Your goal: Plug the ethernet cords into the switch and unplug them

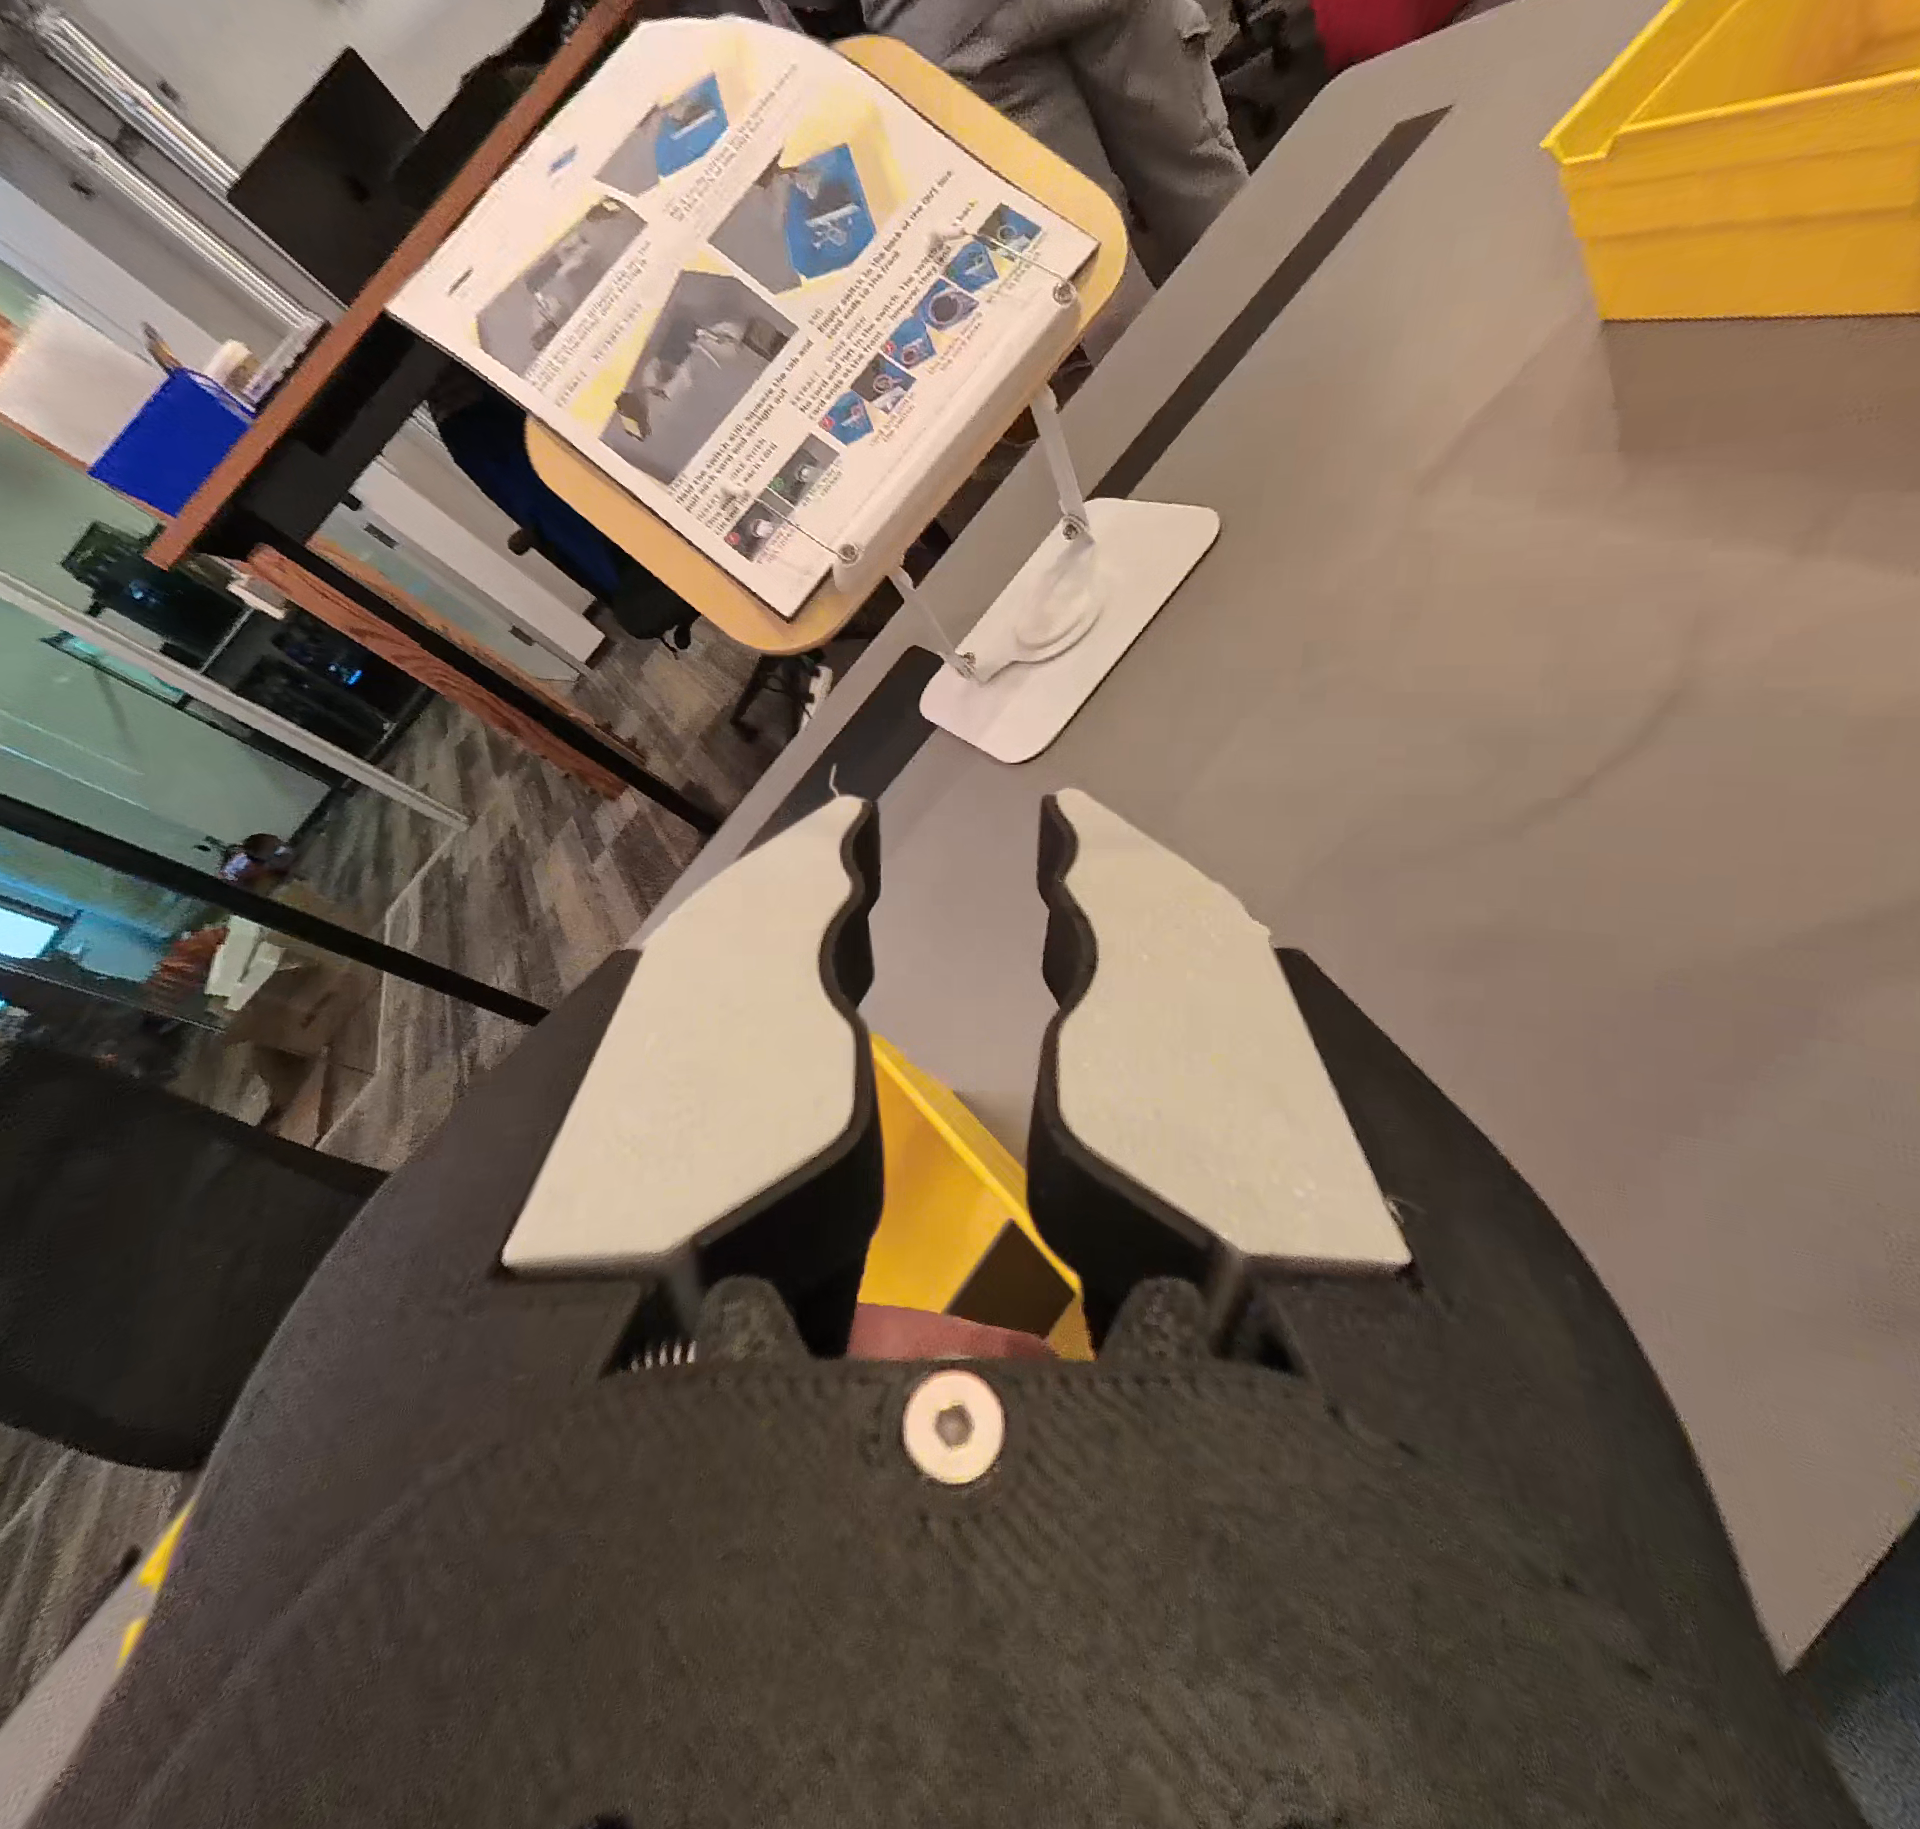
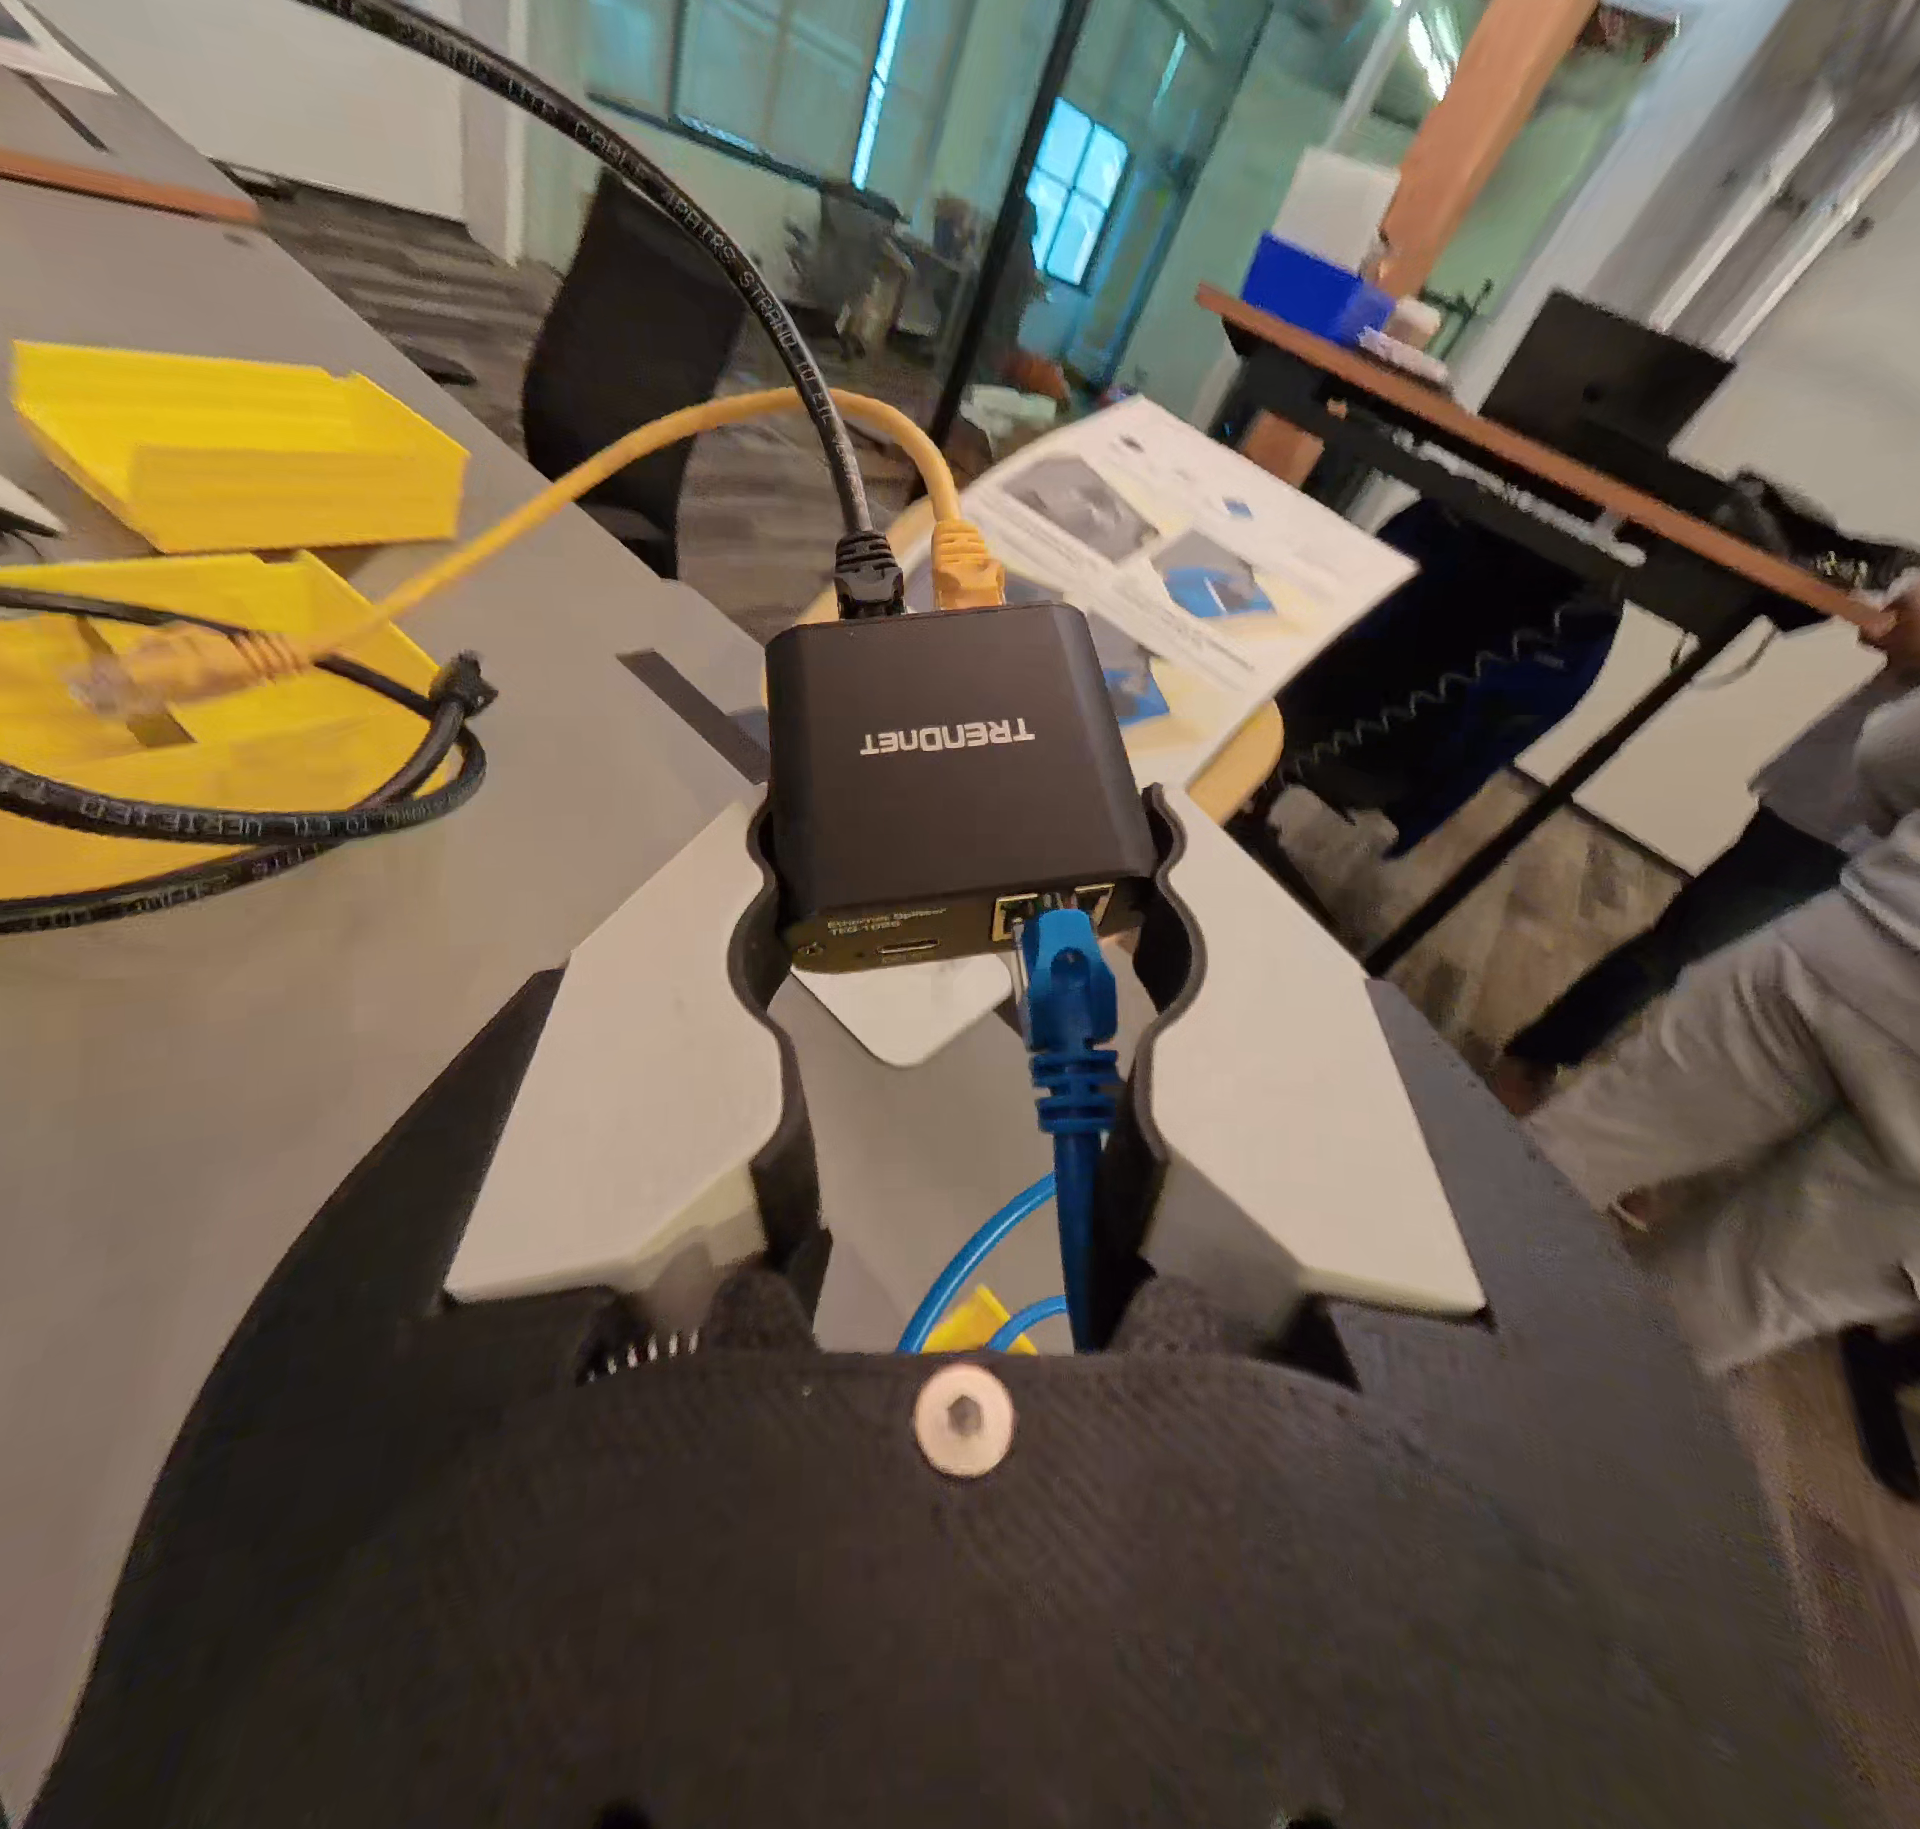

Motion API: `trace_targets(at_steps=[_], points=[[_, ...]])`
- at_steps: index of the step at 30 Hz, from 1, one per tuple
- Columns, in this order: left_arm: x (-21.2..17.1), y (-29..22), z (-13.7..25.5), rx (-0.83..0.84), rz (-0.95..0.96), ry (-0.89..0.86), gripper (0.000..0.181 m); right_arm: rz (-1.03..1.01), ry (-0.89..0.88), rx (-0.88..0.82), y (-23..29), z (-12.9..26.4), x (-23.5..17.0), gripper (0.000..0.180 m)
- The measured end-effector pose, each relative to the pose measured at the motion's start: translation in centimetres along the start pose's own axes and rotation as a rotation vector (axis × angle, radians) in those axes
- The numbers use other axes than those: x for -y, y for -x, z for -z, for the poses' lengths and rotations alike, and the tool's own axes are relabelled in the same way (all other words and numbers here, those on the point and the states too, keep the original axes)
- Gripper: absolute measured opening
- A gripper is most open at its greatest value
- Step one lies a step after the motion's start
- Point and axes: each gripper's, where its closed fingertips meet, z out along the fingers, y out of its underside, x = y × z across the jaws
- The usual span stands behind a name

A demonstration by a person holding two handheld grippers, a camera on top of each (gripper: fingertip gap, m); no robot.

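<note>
In the right wrist view, my right gripper [image 2: 958, 818] is shut on the black switch [image 2: 951, 740], with a finger on each side, and holds it above the grey table [image 2: 582, 740]. A blue ethernet cord [image 2: 1070, 1010] sits in a port on the switch's near face and runs back between my fingers. A black cord [image 2: 868, 574] and a yellow cord [image 2: 961, 558] are plugged into the far face. The yellow cord's other plug [image 2: 197, 662] hangs loose at the left. My left gripper [image 1: 956, 813] is open and empty over the table [image 1: 1455, 740].
An instruction sheet on a white stand [image 1: 748, 325] sits at the table's far edge and also shows in the right wrist view [image 2: 1174, 553]. Yellow bins stand on the table [image 1: 1766, 169], [image 2: 239, 449]; the black cord coils over one. A person in grey stands beyond the table [image 1: 1039, 13]. Left tips to right tips: about 40 cm.
</note>
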Motion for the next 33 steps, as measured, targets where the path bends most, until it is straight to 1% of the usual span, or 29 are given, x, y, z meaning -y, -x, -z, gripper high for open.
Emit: trace_targets(at_steps=[2, 4, 7, 10, 16, 17, 20, 22, 27, 33], points=[[-1.2, -0.7, -0.7, -0.015, 0.017, 0.017, 0.027, -0.045, 0.037, -0.016, -2.1, 0.1, -2.4, 0.065], [-2.5, -1.4, -1.5, -0.04, 0.03, 0.046, 0.027, -0.131, 0.054, -0.01, -3.6, 0.2, -4.7, 0.065], [-3.9, -2.2, -2.5, -0.066, 0.054, 0.078, 0.027, -0.206, 0.05, -0.019, -4.8, 0.1, -6.8, 0.064], [-4.7, -2.8, -3.4, -0.088, 0.077, 0.093, 0.027, -0.316, -0.042, -0.016, -6.0, -0.1, -7.6, 0.065], [-6.2, -3.8, -4.2, -0.109, 0.086, 0.124, 0.027, -0.495, -0.305, 0.009, -8.9, 0.6, -6.9, 0.064], [-6.4, -4.0, -4.4, -0.113, 0.085, 0.13, 0.027, -0.534, -0.326, 0.009, -9.3, 0.6, -7.5, 0.064], [-7.2, -4.4, -4.8, -0.121, 0.079, 0.148, 0.027, -0.608, -0.287, -0.013, -9.8, 0.4, -11.2, 0.064], [-7.7, -4.8, -5.0, -0.134, 0.087, 0.156, 0.027, -0.664, -0.242, -0.009, -9.4, 0.1, -14.3, 0.064], [-8.1, -5.3, -5.5, -0.147, 0.088, 0.168, 0.027, -0.744, -0.02, -0.007, -7.3, -0.7, -22.9, 0.064], [-8.7, -5.5, -5.6, -0.15, 0.093, 0.185, 0.027, -0.747, 0.242, -0.017, -5.1, -1.4, -29.7, 0.064]])
